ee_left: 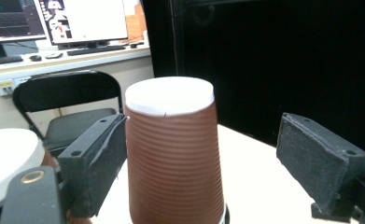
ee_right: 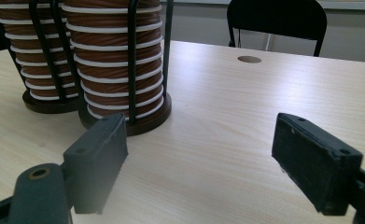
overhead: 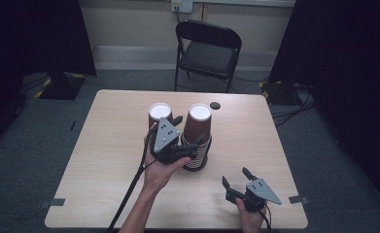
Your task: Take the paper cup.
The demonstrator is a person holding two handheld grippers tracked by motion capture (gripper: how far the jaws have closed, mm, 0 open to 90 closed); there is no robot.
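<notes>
Mid-table, left gripper [overhead: 192, 137] at the right-hand stack of ribbed brown paper cups [overhead: 197, 138]
Jaws released around the top cup, one pad brushing it — probably just set down; right gripper [overhead: 236, 175] idles nearby, spread and empty.

place: lab/office | evidence: monitors [ee_left: 54, 21] on desk [ee_left: 68, 58], black curtains [overhead: 353, 58], folding chair [overhead: 207, 51]

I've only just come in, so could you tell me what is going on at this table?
A person holds a gripper in each hand at a table with two stacks of upturned brown paper cups in wire holders. The left gripper is at the right-hand stack, jaws open around its top cup. The right gripper waits open near the table's front edge.
</notes>
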